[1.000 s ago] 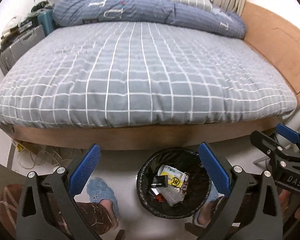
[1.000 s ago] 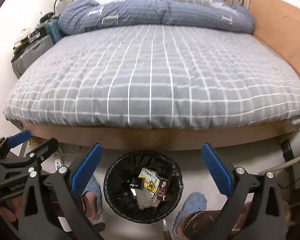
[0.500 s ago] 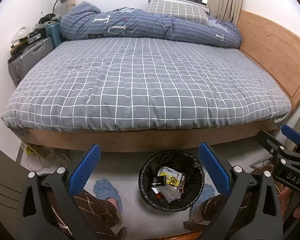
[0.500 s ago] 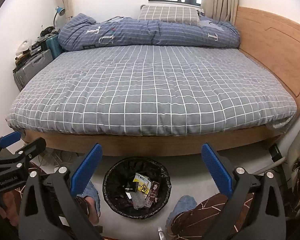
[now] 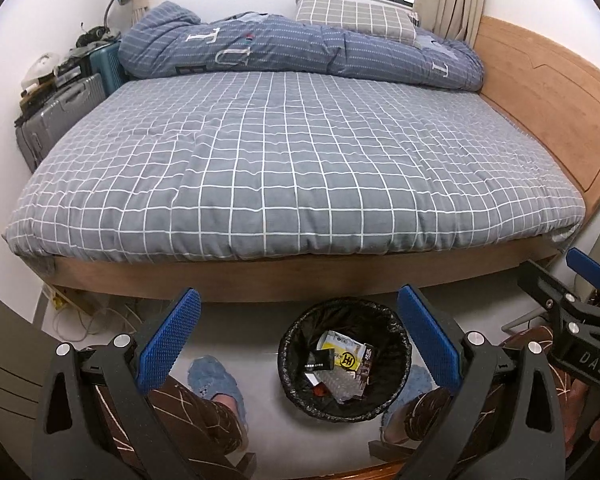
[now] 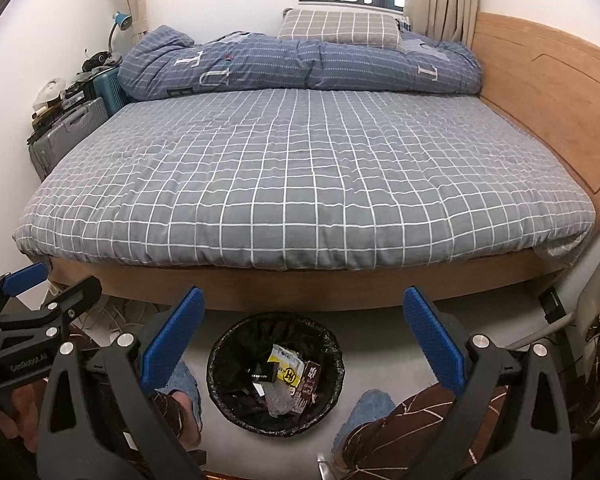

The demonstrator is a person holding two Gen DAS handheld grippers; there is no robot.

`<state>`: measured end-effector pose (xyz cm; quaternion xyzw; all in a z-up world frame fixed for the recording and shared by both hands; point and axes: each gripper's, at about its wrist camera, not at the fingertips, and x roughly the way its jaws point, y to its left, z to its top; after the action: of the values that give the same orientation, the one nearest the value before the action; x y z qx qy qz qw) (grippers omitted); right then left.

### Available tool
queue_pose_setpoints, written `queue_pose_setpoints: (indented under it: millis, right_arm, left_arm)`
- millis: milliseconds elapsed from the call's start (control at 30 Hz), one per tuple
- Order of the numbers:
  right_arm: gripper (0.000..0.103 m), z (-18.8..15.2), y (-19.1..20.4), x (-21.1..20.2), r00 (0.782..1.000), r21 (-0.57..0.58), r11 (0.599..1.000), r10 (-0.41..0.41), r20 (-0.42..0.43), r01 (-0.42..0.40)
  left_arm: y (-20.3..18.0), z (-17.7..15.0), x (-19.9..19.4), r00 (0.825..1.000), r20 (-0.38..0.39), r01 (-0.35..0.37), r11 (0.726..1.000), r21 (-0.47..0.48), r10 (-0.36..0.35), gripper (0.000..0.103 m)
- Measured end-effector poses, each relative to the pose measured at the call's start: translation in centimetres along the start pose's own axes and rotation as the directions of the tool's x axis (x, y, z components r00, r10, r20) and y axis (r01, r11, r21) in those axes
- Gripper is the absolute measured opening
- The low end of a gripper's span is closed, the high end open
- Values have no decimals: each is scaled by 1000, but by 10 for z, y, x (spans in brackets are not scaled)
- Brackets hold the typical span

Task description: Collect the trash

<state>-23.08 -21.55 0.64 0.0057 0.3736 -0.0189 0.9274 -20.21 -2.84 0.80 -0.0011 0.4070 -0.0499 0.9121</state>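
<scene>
A round bin with a black liner [image 5: 300,330] [image 6: 220,344] stands on the floor at the foot of the bed. Inside lie several wrappers: a yellow-and-white packet [image 5: 342,350] [image 6: 286,364], a small black box [image 5: 320,360] [image 6: 264,372] and crumpled clear plastic [image 5: 342,386] [image 6: 278,402]. My left gripper [image 5: 298,332] hangs open well above the bin with nothing between its fingers. Beside it my right gripper [image 6: 304,332] is also open and holds nothing. Each gripper shows at the edge of the other's view.
A bed [image 5: 300,152] with a grey checked cover fills the view, a blue duvet [image 5: 300,50] and pillow at the far side. Suitcases [image 5: 60,114] stand at the left wall. A person's legs and blue slippers [image 5: 216,380] flank the bin. Cables [image 5: 84,316] lie under the bed's left corner.
Both grippers have risen and drawn back from the bin, so the bin looks smaller and the window and wall now show. Both stay open.
</scene>
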Motion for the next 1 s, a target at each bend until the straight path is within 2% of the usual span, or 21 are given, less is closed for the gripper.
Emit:
queue_pose_setpoints:
  millis: [500,800,1000]
  right_arm:
    - [95,-2,0,3,1000,6,1000,-7,-8,7]
    - [95,-1,-1,2,1000,11,1000,-8,0,8]
    - [95,0,0,2,1000,12,1000,-6,1,6]
  left_arm:
    - [-2,3,5,1000,-7,1,1000,17,-1,97]
    - [-5,2,2,999,11,-32,999,25,32,97]
    - [-7,4,-2,999,33,-30,999,39,28,97]
